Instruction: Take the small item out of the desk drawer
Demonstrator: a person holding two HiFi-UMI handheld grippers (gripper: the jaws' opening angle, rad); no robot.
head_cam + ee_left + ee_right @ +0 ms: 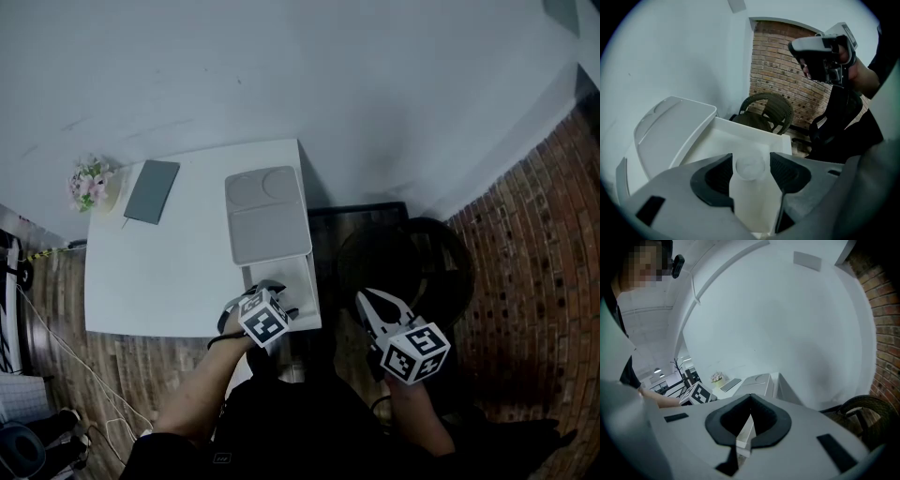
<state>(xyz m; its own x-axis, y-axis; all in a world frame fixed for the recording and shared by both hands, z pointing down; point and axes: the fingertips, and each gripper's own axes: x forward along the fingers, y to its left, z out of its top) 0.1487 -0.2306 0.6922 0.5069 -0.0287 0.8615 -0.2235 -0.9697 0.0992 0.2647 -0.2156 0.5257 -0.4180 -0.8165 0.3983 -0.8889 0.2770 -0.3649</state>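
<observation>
Bottle [752,194], small and white, is clamped in our left gripper's [751,164] jaws, its long axis running along them, cap forward, over the open drawer [740,136] at the surface's [169,272] edge. Our right gripper [375,302] hangs well apart, jaws closed on nothing, so we judge the lift belongs to the left.

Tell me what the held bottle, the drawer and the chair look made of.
The bottle looks like plastic: milky white, slightly translucent, matte. The drawer is a smooth white panel, painted wood or laminate; I cannot tell which. The chair looks like dark wicker or rattan, woven strands showing on its curved back.
</observation>
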